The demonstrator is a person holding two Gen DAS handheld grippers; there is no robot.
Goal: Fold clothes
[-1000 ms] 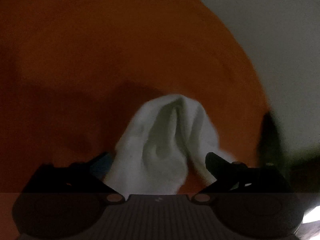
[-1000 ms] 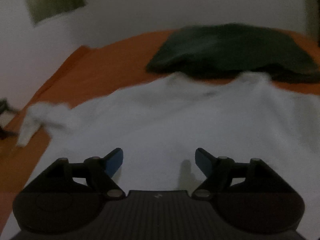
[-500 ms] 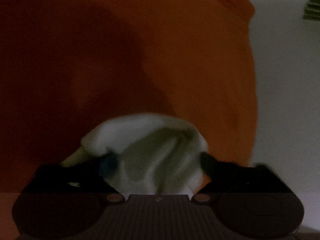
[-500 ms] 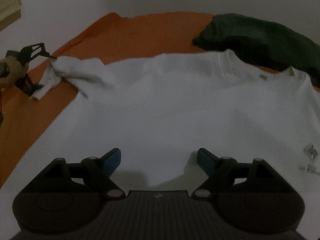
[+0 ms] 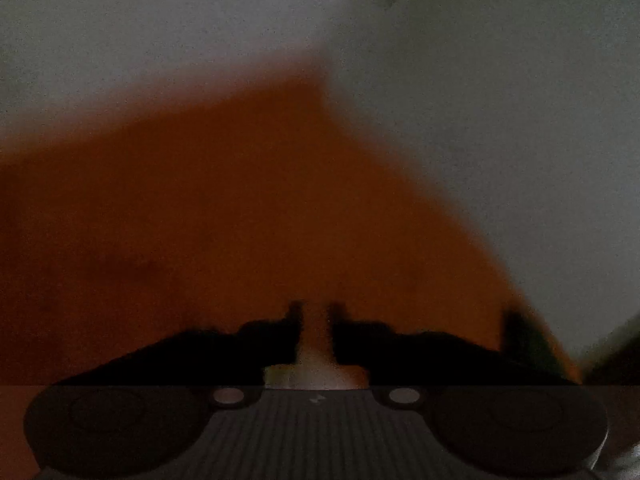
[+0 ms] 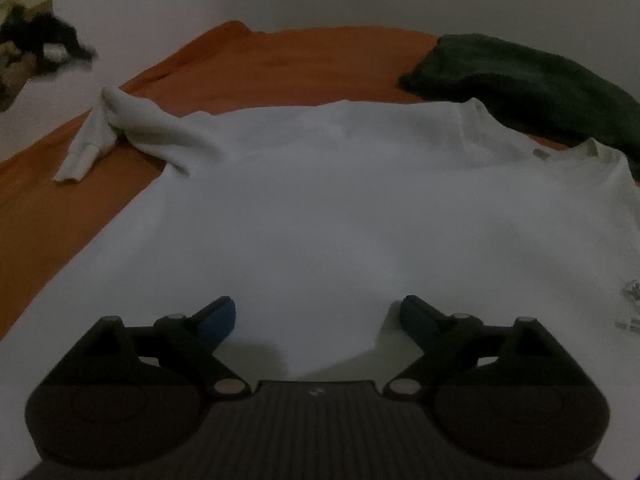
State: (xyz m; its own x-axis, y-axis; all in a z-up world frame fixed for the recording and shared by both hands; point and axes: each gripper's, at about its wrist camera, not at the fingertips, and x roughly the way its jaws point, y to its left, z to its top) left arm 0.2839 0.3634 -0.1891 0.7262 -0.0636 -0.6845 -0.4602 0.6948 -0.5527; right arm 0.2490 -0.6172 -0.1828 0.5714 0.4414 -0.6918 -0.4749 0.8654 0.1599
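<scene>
Two garments can be counted here: one white long-sleeved cotton shirt (image 6: 340, 208) spread flat on the orange bedsheet (image 6: 300, 64), and one dark green fleecy garment (image 6: 532, 84) bunched up at the far right, its near edge touching the white shirt's collar area. One sleeve (image 6: 116, 128) of the white shirt is seen crumpled out to the left, its cuff lying on the sheet. A small grey print (image 6: 628, 304) is spotted at the shirt's right edge.

The right tongs (image 6: 318, 318) are held spread wide just over the shirt's near part, nothing gripped, two blue pads (image 6: 220, 316) visible.

The left tongs (image 5: 314, 330) are nearly clenched, only a narrow gap left, with nothing seen in the gap; that view is blurred, only orange sheet and pale wall (image 5: 500, 120) being made out. Something dark (image 6: 44, 46) is seen blurred at the far left of the right view.
</scene>
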